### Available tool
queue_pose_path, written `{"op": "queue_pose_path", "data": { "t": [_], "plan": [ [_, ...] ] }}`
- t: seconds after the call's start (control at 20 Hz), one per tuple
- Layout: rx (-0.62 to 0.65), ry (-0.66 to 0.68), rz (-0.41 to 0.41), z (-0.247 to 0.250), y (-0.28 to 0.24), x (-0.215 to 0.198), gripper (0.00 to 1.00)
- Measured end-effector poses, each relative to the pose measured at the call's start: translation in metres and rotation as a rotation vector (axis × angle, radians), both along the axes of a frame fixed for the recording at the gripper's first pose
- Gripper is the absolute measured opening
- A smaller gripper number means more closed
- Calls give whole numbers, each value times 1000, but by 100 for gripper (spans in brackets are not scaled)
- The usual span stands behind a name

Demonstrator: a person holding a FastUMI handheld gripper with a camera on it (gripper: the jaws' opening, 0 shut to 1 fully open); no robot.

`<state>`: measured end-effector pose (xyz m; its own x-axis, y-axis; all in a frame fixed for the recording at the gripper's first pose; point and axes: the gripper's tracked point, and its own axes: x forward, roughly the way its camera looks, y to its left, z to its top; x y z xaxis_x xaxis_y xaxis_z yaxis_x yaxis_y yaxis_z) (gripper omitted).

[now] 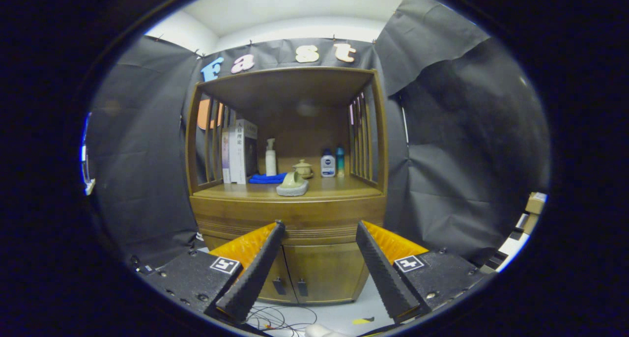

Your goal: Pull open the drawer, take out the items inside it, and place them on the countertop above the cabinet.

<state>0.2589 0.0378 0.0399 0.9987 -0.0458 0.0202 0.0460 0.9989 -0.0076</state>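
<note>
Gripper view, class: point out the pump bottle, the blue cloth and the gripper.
Pump bottle [271, 161], gripper view: on its white body, beside the books.
Blue cloth [266, 179], gripper view: on the folded middle, lying on the countertop.
Gripper [320, 226], gripper view: midway between its open fingertips, short of the drawer.

Cabinet — smooth, satiny wood (drawer front ribbed); fingers finely ridged.

The drawer front is partly covered by the gripper, whose jaws stand wide apart; no handle can be made out. Labels on the bottles and books on the worktop are too small to tell.
</note>
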Motion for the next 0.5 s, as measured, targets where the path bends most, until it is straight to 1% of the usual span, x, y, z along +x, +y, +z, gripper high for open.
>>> {"op": "queue_pose_path", "data": {
  "t": [0.2,0.5],
  "plan": [
    [-6,16,-21,-7,-15,-14,99],
    [-24,19,-9,-9,-18,-27,100]
  ]
}}
